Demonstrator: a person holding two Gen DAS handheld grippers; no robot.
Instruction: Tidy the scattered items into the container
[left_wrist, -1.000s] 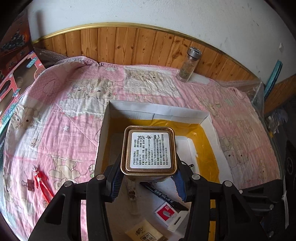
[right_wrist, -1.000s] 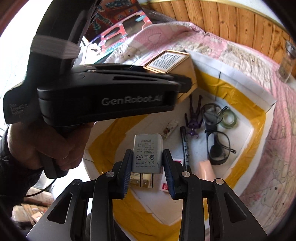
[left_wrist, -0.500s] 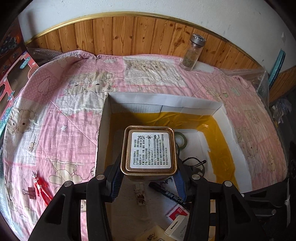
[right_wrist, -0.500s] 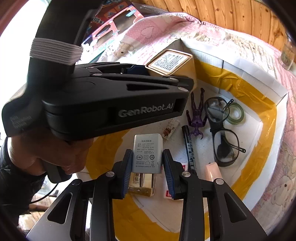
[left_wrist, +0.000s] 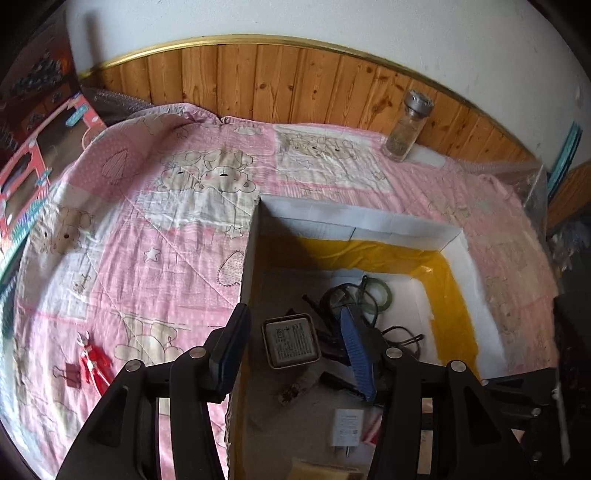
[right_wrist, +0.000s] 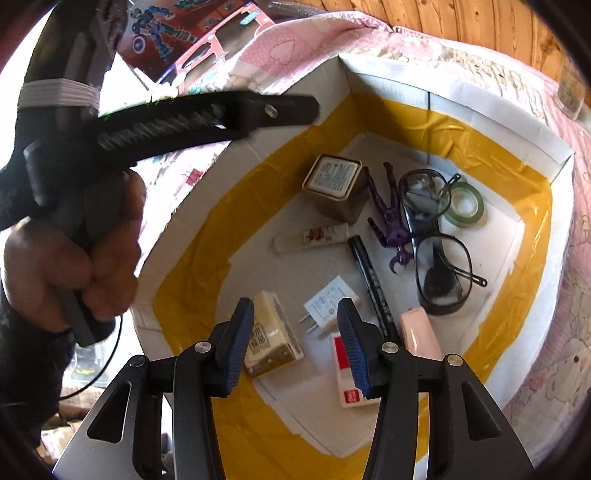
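Both jaws now standing wide apart and gripping nothing: left gripper (left_wrist: 295, 350) hanging over the near-left corner of the cardboard box (left_wrist: 354, 221), right gripper (right_wrist: 295, 339) hovering above its floor. Having just let go: square tin (right_wrist: 334, 184) sitting upright on the box floor, label up, where half a second ago it was clamped in the left jaws; white charger plug (right_wrist: 327, 304) lying flat just below the right jaws, released likewise. Resting around them: pen (right_wrist: 371, 278), eyeglasses (right_wrist: 434, 236), purple figure (right_wrist: 391, 218), tape roll (right_wrist: 463, 205). Meaning two more items stowed. Still lying out on the pink bedspread (left_wrist: 147, 229), well left of the box: red toy figure (left_wrist: 92, 360) and binder clip (left_wrist: 70, 373) beside it; glass jar (left_wrist: 406, 127) standing by the wooden wall. Probably reaching for those next.
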